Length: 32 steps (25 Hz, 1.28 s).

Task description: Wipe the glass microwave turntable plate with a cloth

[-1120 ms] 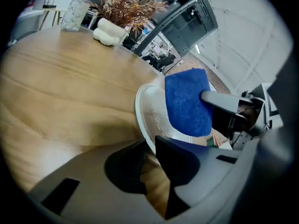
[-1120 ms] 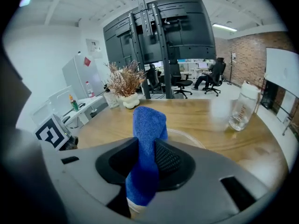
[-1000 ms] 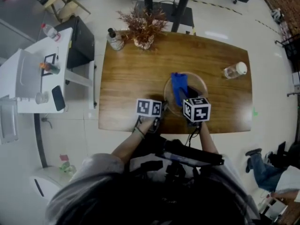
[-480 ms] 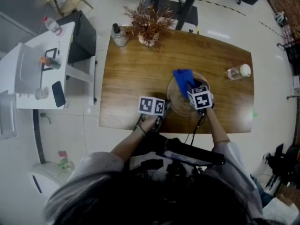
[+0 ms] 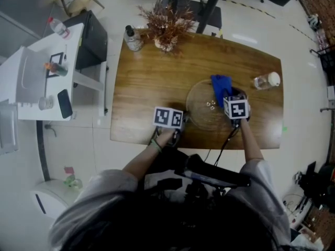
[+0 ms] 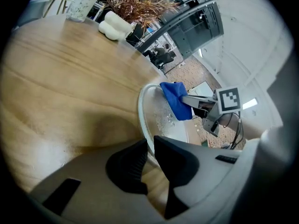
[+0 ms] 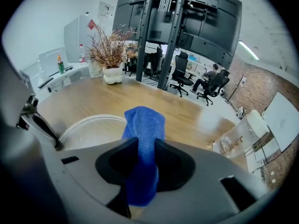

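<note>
The round glass turntable plate point(image 5: 200, 109) lies on the wooden table point(image 5: 152, 82) near its front edge. My left gripper point(image 5: 184, 121) is at the plate's left rim. In the left gripper view its jaws are shut on that rim point(image 6: 141, 111). My right gripper point(image 5: 229, 95) is over the plate's right edge, shut on a blue cloth point(image 5: 220, 86). In the right gripper view the cloth point(image 7: 145, 127) sticks out past the jaws, over the plate point(image 7: 88, 130). The cloth point(image 6: 175, 99) also shows in the left gripper view, hanging onto the glass.
A vase of dried plants point(image 5: 165, 33) and a clear bottle point(image 5: 131, 40) stand at the table's far edge. Another clear bottle point(image 5: 264, 80) lies just right of the plate. A white side table point(image 5: 36, 82) with small items stands to the left.
My right gripper has carried the cloth rightward across the plate, from its middle to its right edge. The left gripper has stayed at the left rim.
</note>
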Each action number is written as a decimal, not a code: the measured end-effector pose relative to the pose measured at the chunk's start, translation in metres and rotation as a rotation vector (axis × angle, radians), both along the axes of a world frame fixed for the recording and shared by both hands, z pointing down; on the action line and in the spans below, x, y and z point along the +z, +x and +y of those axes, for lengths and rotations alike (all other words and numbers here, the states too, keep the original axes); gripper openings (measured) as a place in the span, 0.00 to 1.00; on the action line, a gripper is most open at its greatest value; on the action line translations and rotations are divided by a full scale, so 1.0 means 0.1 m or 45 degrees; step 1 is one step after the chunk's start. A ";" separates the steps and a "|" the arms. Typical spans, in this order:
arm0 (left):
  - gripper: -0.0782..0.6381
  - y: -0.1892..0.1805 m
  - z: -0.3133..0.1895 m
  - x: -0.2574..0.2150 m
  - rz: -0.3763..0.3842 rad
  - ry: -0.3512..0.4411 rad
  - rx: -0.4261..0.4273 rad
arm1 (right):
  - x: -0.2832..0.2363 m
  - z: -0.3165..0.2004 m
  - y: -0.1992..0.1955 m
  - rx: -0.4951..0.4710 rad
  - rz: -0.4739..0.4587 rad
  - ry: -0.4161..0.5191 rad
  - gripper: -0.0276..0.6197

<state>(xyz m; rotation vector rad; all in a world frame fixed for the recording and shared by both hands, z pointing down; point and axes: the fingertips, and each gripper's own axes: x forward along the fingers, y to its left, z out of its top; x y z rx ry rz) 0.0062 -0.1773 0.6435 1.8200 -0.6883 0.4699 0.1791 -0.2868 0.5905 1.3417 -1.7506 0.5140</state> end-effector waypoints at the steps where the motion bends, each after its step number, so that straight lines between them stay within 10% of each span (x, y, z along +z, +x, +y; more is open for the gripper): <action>1: 0.17 0.00 0.00 0.01 -0.003 -0.001 0.000 | -0.08 0.02 -0.12 -0.021 -0.021 0.035 0.23; 12: 0.17 0.00 0.01 0.00 -0.009 -0.004 -0.004 | -0.16 0.94 -1.51 -0.214 -0.420 -0.031 0.23; 23: 0.16 0.01 0.01 0.00 -0.018 -0.002 -0.006 | -0.01 0.92 -1.29 -0.221 -0.329 -0.029 0.23; 32: 0.16 0.00 0.00 0.00 -0.024 0.012 -0.008 | 0.06 0.67 -0.33 -0.014 -0.293 -0.032 0.23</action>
